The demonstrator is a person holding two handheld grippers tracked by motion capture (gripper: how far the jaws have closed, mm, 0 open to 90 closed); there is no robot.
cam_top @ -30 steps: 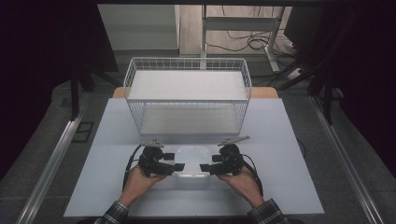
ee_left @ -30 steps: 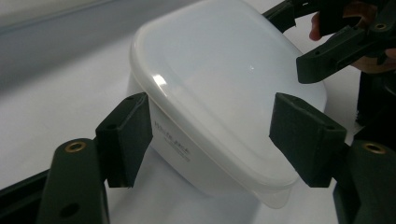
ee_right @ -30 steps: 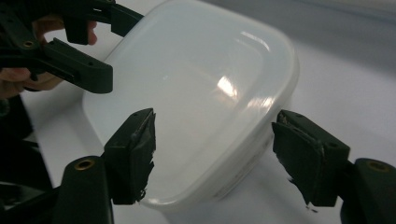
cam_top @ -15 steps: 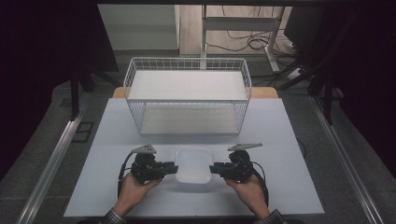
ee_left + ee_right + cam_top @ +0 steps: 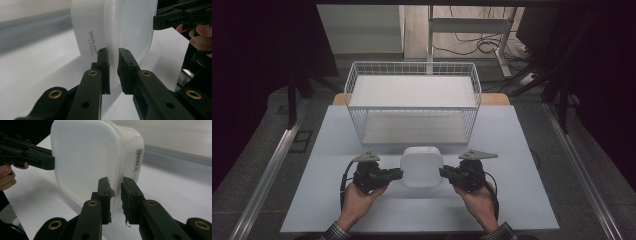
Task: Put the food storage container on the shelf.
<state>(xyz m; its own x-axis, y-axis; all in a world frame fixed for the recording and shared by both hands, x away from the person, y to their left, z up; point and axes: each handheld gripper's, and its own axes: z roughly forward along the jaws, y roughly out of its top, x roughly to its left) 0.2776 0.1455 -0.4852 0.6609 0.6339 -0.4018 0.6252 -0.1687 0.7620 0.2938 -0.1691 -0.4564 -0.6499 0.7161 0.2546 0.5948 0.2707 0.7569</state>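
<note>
High view shows a white plastic container (image 5: 421,166) with its lid on, held between the two grippers above the near half of the table (image 5: 532,150), just in front of the white wire basket (image 5: 412,100). The left gripper (image 5: 398,173) pinches the rim on the container's left side, and the right gripper (image 5: 443,173) pinches the rim on the opposite side; in the left gripper view (image 5: 113,53) and the right gripper view (image 5: 115,182) the jaws are pressed on the lid edge. I judge the grasp is done and the container seems lifted; it is not yet in the basket, so the carrying forward and the setting down are left. The lid faces up, and the slightly longer axis seems to run from the person toward the basket.
</note>
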